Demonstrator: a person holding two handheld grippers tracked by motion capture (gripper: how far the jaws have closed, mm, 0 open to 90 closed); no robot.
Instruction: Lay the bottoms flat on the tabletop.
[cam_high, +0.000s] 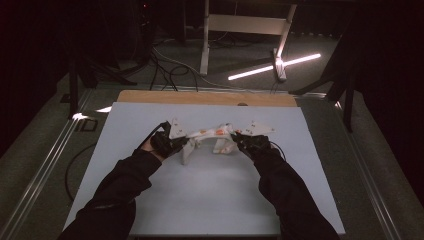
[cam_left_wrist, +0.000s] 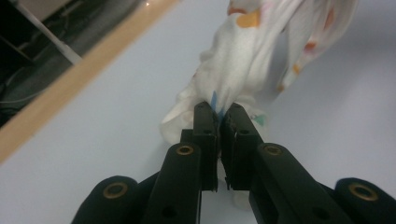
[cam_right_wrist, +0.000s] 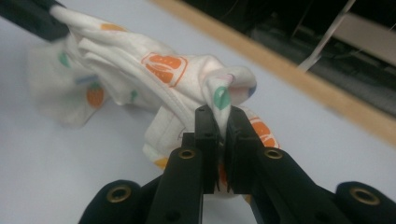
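My left fingers (cam_left_wrist: 205, 122) and right fingers (cam_right_wrist: 206, 122) each pinch the white, orange-printed crumpled cloth garment (cam_high: 207, 136), stretched between them at centre frame above the pale blue surface (cam_high: 200, 200).

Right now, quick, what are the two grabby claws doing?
Left gripper: closed, pinching the white printed cloth.
Right gripper: closed, pinching the same cloth.

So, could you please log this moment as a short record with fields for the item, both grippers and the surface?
item: white printed cloth, bunched, stretched between the two grippers
left gripper: shut on one end of the cloth
right gripper: shut on the other end
cloth position: middle held up, loose parts hanging toward the table
surface: pale table top with a wooden far edge
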